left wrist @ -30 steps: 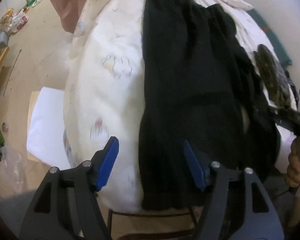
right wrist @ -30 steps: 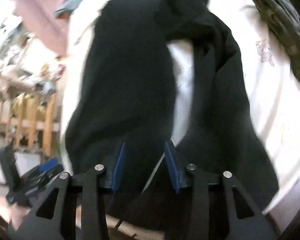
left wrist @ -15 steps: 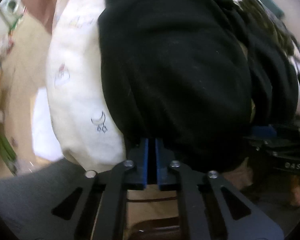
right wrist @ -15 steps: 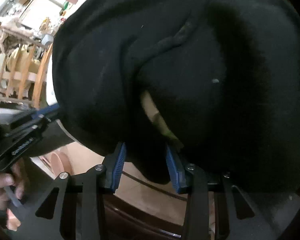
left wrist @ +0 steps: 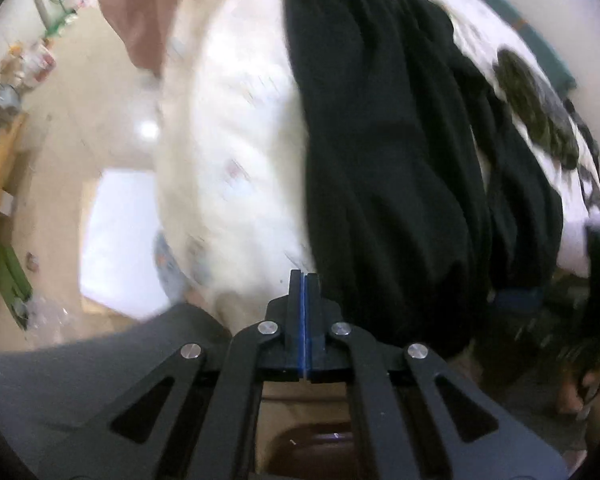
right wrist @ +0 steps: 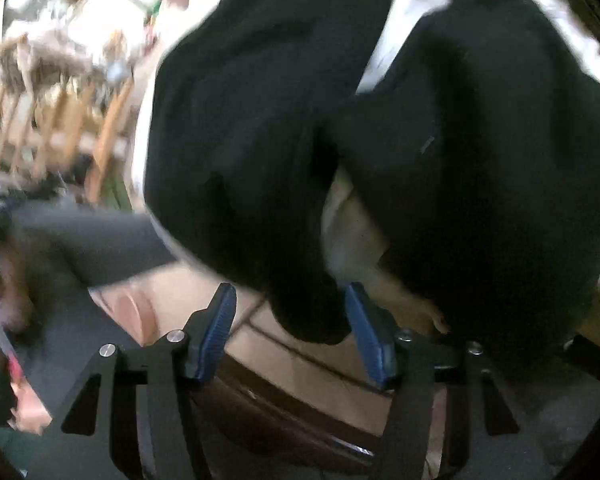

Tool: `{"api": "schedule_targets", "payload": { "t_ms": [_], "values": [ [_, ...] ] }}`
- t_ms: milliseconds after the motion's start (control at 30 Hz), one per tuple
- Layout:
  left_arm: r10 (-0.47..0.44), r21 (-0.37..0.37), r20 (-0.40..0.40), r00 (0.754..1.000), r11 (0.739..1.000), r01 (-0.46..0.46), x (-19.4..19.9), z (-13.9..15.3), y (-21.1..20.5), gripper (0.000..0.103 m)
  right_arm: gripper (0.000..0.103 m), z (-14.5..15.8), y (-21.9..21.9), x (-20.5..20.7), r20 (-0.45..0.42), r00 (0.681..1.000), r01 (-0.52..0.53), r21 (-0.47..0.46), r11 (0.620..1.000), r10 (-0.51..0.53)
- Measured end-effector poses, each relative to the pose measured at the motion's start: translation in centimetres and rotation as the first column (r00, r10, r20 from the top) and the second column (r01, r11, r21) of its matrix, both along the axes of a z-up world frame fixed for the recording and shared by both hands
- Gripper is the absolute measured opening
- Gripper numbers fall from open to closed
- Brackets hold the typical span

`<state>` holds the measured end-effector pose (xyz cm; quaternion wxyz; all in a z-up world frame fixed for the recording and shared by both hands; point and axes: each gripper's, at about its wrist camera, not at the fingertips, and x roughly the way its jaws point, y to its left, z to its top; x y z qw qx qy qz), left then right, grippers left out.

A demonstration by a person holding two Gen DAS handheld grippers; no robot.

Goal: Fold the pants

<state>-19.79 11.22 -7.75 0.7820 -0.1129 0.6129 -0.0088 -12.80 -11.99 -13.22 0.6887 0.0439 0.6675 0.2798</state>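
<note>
Bed covered by white quilt with faint printed figures. Lying directly on it: black fabric pants, legs hanging over the near edge; dark olive patterned garment farther right.

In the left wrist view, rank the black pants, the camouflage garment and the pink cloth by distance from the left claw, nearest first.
1. Black pants: just right of the shut left claw, hem nearest.
2. Camouflage garment: far right, beyond the pants on the white bedding.
3. Pink cloth: top left, at the bedding's far end.
</note>
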Motion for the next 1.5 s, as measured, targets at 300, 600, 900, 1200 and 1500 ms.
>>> {"api": "schedule_targets", "payload": {
  "t_ms": [300, 600, 900, 1200, 1500],
  "values": [
    [-0.007, 0.037, -0.071, 0.997, 0.999, 0.01, 1.5, -5.6, -4.5, 0.044, 0.027, -2.1, -0.2, 3.0, -0.037, 0.99, 0.137, -0.002, 0.991, -0.137],
    [-0.019, -0.044, 0.031, 0.999, 0.999, 0.02, -0.3, -0.5, -1.5, 0.003, 0.005, 2.1, -0.1, 2.4, 0.04, 0.994, 0.091, 0.161, 0.983, -0.098],
    [0.002, -0.04, -0.07, 0.998, 0.999, -0.005, 0.5, -1.8, -1.1, 0.008, 0.019, -3.6, -2.1, 2.6, -0.132, 0.976, 0.173, -0.017, 0.985, -0.174],
    [0.01, 0.078, 0.092, 0.996, 0.997, -0.017, 2.1, 2.6, -3.6, 0.073, 0.023, 0.7, -7.6, -1.0, -0.068, 0.986, 0.152, 0.014, 0.988, -0.15],
    [-0.051, 0.081, 0.14, 0.989, 0.996, 0.04, 6.4, 3.5, -8.0, 0.073, 0.06, 5.0, -15.0, -0.3, 0.114, 0.893, 0.434, 0.034, 0.9, -0.435]
  ]
}}
